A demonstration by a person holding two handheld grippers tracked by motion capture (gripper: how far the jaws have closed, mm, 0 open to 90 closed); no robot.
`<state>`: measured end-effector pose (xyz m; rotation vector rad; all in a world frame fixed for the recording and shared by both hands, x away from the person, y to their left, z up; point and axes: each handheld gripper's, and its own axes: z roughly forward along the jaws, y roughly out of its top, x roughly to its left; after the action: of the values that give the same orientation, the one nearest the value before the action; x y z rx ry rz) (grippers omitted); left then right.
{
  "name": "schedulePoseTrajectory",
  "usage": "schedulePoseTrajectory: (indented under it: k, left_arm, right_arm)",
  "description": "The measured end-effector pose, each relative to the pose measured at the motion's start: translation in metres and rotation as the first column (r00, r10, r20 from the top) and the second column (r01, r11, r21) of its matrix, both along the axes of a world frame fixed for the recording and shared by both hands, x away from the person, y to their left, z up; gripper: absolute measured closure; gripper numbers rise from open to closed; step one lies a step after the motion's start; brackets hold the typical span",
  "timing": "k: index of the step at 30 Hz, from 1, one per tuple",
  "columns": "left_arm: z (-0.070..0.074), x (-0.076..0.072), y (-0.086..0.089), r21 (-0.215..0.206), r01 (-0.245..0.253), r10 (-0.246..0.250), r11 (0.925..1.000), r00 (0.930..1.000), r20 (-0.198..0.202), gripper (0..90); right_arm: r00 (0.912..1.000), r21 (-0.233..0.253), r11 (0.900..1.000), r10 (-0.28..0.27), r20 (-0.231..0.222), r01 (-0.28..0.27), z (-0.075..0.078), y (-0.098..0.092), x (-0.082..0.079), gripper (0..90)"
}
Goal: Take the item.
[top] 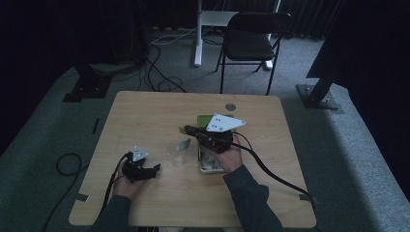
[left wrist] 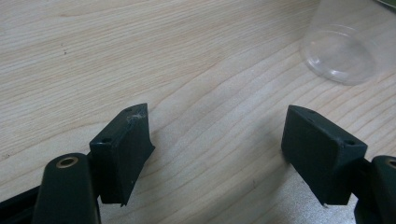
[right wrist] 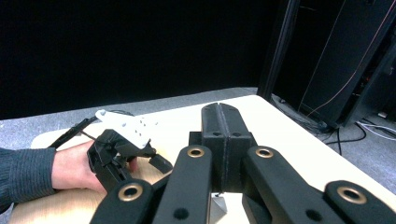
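Note:
A clear plastic cup (top: 176, 153) stands on the wooden table (top: 145, 116), and in the left gripper view the cup (left wrist: 338, 56) is at the upper right. My left gripper (top: 155, 169) rests low on the table left of the cup, open, with bare wood between its jaws (left wrist: 217, 140). My right gripper (top: 184, 129) points left above the cup, its jaws pressed shut (right wrist: 226, 121). A small silvery packet (top: 183, 143) hangs tilted just under its tips over the cup; a silver corner (right wrist: 217, 205) shows below the jaws.
A flat green item (top: 205, 118) lies behind the right gripper. Under the right hand sits a small white tray (top: 209, 168). A round grommet (top: 230, 106) is set in the table's far side. A black chair (top: 251, 38) stands beyond the table.

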<state>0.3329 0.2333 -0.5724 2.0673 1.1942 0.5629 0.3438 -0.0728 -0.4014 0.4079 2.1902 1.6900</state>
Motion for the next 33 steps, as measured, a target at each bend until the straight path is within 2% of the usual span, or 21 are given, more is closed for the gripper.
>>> schedulePoseTrajectory:
  k: [8,20,33]
  left_arm:
    - [0.000,0.000,0.000,0.002,0.002,-0.002,1.0000,1.0000,0.000,25.0]
    - [0.000,0.000,0.000,0.000,0.000,0.000,1.0000,1.0000,0.001,25.0]
    - [0.000,0.000,0.000,0.000,0.000,0.000,1.0000,1.0000,0.000,25.0]
  right_arm:
    - [0.9999,-0.015,1.000,0.007,0.009,-0.007,0.002,0.011,0.004,90.0]
    - [0.9993,-0.009,1.000,0.018,-0.032,-0.018,-0.008,0.019,0.015,90.0]
    - [0.9985,-0.031,0.999,0.012,-0.053,-0.014,-0.018,0.025,0.021,90.0]
